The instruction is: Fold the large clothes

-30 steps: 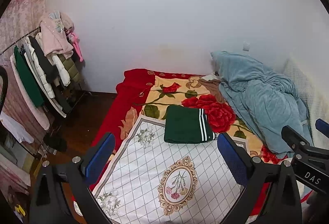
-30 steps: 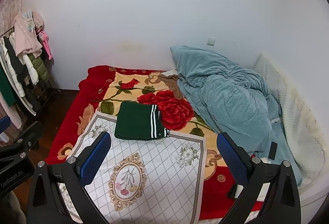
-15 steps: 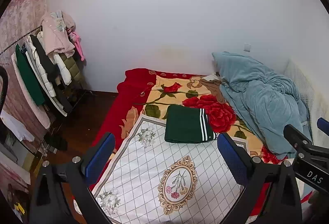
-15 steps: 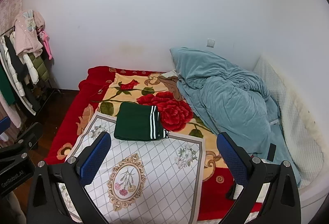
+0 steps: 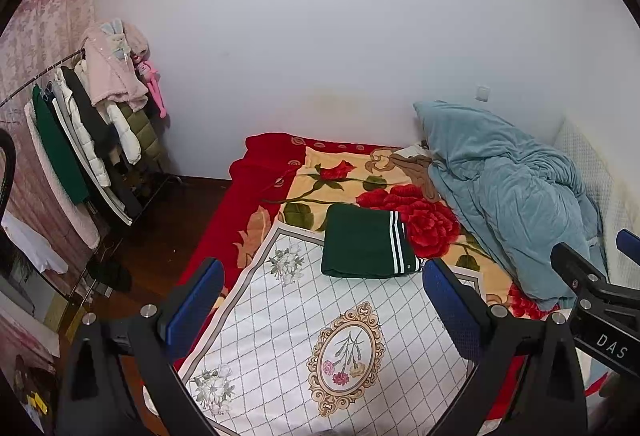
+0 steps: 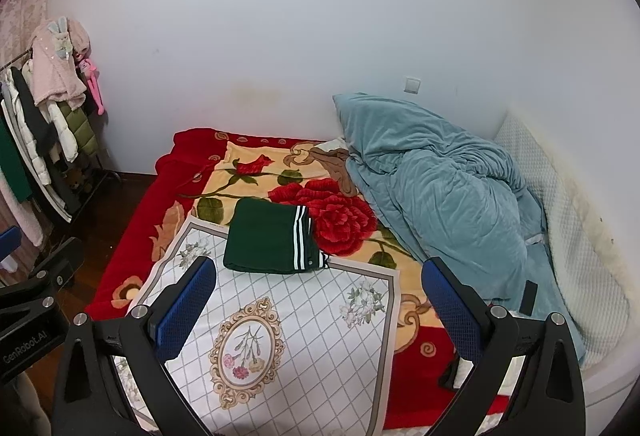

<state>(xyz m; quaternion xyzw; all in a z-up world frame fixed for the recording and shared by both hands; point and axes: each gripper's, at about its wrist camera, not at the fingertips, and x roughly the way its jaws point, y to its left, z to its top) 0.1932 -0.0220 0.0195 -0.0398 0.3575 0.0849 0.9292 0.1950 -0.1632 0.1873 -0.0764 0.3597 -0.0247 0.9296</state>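
A dark green garment with white stripes lies folded into a neat rectangle on the bed, at the far edge of a white floral mat. The right wrist view shows the same folded garment on the mat. My left gripper is open and empty, held well back from and above the garment. My right gripper is likewise open with nothing between its fingers. The right gripper's body shows at the right edge of the left wrist view.
A red rose blanket covers the bed. A crumpled blue quilt is piled along the right, with a black phone-like object beside it. A clothes rack full of hanging garments stands left, over dark wooden floor.
Both grippers have drifted back slightly from the bed; the view shifts a little. The folded garment has not moved.
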